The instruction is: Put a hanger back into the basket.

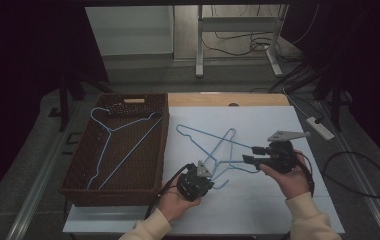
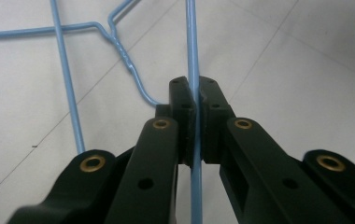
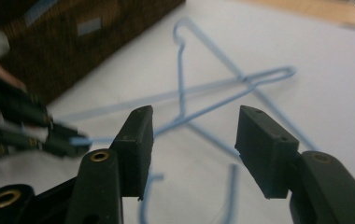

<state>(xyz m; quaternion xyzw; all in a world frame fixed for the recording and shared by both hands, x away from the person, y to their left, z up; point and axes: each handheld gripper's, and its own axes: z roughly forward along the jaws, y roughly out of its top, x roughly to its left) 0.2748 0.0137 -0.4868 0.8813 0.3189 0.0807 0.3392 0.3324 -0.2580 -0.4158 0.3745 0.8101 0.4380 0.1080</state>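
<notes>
Nearest to you, your left gripper (image 1: pixel 201 172) sits at the near middle of the white table sheet (image 1: pixel 278 200), its jaws clamped tight on a blue wire of a hanger (image 1: pixel 217 152); in the left gripper view that wire (image 2: pixel 193 70) runs straight up between the closed pads, with a twisted neck and another wire lying on the sheet to its left; to the right and slightly farther, your right gripper (image 1: pixel 250 154) points left toward the same tangle, its jaws standing apart with nothing between the pads; in the right gripper view the open pads frame two crossed blue hangers (image 3: pixel 213 100) on the sheet beyond them; those two hangers lie overlapping at the middle of the sheet, between your two grippers and stretching toward the far left; farther left, the brown wicker basket (image 1: pixel 83 187) stands beside the sheet, holding another blue hanger (image 1: pixel 123 142) that lies on its floor.
</notes>
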